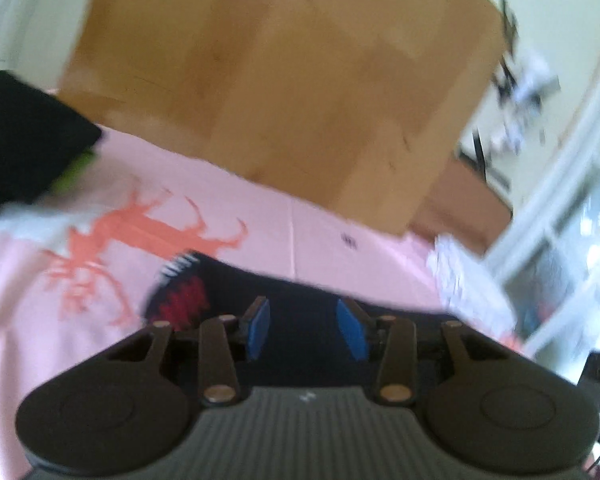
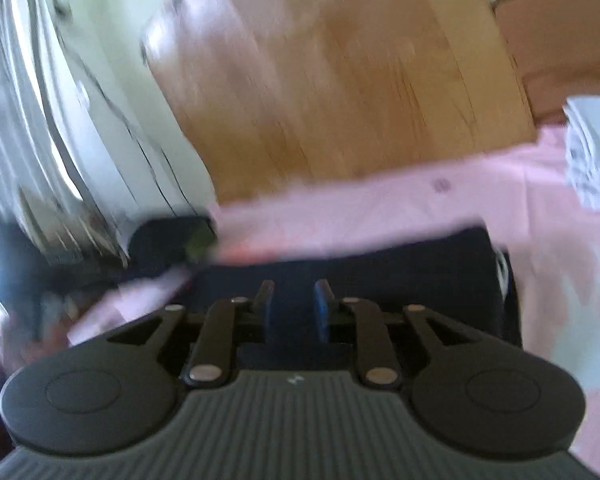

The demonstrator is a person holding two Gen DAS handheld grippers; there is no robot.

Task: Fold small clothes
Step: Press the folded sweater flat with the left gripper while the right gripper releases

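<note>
Garment: the dark garment [image 1: 300,296] lies on the pink sheet [image 1: 320,232], just this side of the wooden board [image 1: 284,80].
Handling: judge it light, soft and limp; take hold at an edge or corner.
Left gripper [image 1: 306,326]: your jaws stand apart, the cloth between and below them, pads not pressing.
Right gripper [image 2: 294,308]: jaws nearly together over the same dark cloth [image 2: 380,268]; blur hides whether they pinch it, so I cannot tell.
</note>
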